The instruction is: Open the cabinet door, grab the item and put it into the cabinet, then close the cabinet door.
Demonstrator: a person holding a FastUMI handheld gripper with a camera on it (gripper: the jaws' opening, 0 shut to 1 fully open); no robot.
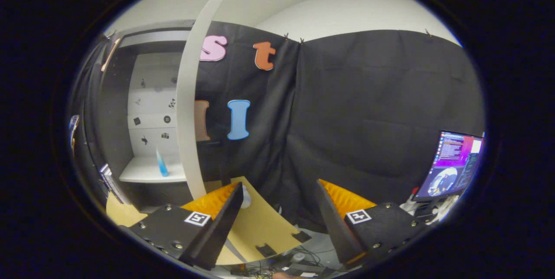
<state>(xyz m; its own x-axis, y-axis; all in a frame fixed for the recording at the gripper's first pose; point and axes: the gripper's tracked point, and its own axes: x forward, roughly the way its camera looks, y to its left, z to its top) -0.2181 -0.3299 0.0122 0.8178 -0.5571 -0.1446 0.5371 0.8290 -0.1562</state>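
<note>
Blue item (161, 162) sits inside the cabinet (149, 175); fingers (277, 209) wide, empty (door (187, 96) open): push the door's edge squarely shut.

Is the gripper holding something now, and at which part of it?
Nothing is held. The gripper is open, with empty space between its fingers; the blue item stands on the cabinet shelf.

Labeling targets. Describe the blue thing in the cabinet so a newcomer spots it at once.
Find the open cabinet beyond the open, empty tool, its door swung out edge-on. On its white shelf stands a slim blue bottle, upright, just inside the door. It is the shelf's sole item.
</note>
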